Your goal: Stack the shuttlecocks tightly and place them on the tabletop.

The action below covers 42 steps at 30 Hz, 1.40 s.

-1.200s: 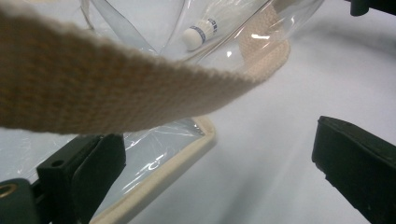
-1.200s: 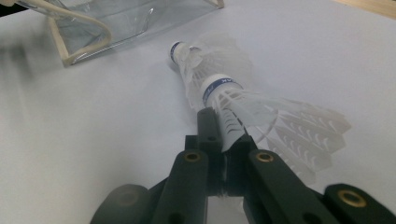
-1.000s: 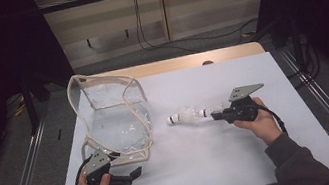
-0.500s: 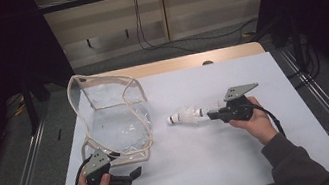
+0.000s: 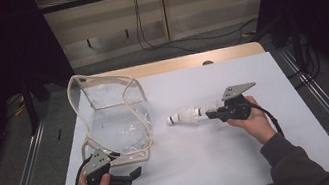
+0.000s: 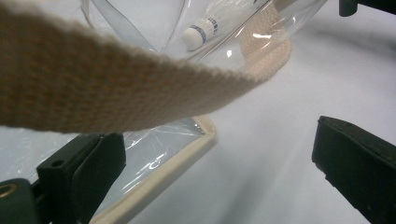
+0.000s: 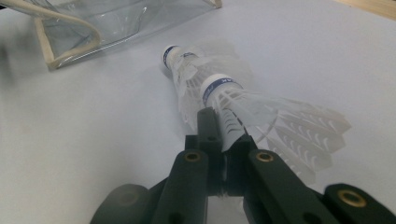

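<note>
White feathered shuttlecocks (image 5: 186,117), two nested one behind the other, are lying on the pale table (image 5: 274,155) just right of a clear plastic bag (image 5: 111,119) with cream webbing trim, and they are not yet inside it. The right gripper (image 5: 212,113) is pinching the feather skirt of the rear shuttlecock, its jaws closed almost fully on the thin feathers, as the right gripper view shows (image 7: 219,135). The work appears to be at an early stage: the pick-up is made, while carrying the shuttlecocks across and slipping them into the bag is left to do. The left gripper (image 5: 135,172) is resting near the table's front edge beside the bag's lower corner, its jaws standing wide apart and gripping nothing; the bag's woven strap (image 6: 116,88) is hanging in front of its camera, and whether it touches a jaw cannot be told. Compared with a second ago, the right gripper and the shuttlecocks are sitting a little closer to the bag, while the left hand and the bag are showing no shift.
</note>
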Available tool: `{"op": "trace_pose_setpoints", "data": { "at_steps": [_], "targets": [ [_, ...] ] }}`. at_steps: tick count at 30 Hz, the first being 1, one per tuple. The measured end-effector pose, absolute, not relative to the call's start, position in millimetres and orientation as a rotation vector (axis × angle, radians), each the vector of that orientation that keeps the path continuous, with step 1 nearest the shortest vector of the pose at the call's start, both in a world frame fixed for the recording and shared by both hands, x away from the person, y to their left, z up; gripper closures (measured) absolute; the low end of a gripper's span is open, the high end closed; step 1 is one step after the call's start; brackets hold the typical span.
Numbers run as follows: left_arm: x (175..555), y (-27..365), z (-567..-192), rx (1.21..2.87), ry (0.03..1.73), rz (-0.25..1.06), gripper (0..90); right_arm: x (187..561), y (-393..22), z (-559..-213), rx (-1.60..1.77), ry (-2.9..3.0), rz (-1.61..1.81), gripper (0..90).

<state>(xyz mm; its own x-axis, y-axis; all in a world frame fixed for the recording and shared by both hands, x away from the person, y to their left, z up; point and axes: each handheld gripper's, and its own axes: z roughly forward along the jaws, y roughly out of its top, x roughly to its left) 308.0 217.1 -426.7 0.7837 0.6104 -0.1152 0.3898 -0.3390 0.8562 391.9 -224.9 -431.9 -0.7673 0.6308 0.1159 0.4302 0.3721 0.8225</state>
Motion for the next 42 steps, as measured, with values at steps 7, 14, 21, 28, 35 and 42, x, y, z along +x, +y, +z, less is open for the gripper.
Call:
{"op": "trace_pose_setpoints", "data": {
  "at_steps": [7, 14, 21, 28, 35, 42],
  "targets": [
    [307.9, 216.7, -426.6, 1.980, 0.751, 0.280, 2.9, 395.4, -223.0, -433.8, 0.952, 2.416, 1.347, 89.0],
    [308.2, 216.8, -426.8, 1.979, 0.754, 0.275, 2.8, 397.5, -220.4, -434.4, 0.950, 2.421, 1.344, 89.0],
    [308.2, 216.9, -426.8, 1.980, 0.754, 0.276, 2.9, 399.1, -217.2, -435.6, 0.946, 2.427, 1.339, 89.0],
    [308.4, 217.0, -427.0, 1.978, 0.752, 0.276, 2.8, 400.0, -214.3, -437.8, 0.944, 2.436, 1.328, 89.0],
    [308.6, 216.8, -427.2, 1.979, 0.753, 0.275, 2.9, 400.9, -212.1, -438.8, 0.947, 2.438, 1.327, 89.0],
    [308.6, 216.7, -427.4, 1.978, 0.753, 0.278, 2.9, 402.4, -209.5, -439.7, 0.951, 2.435, 1.329, 88.9]
  ]
}}
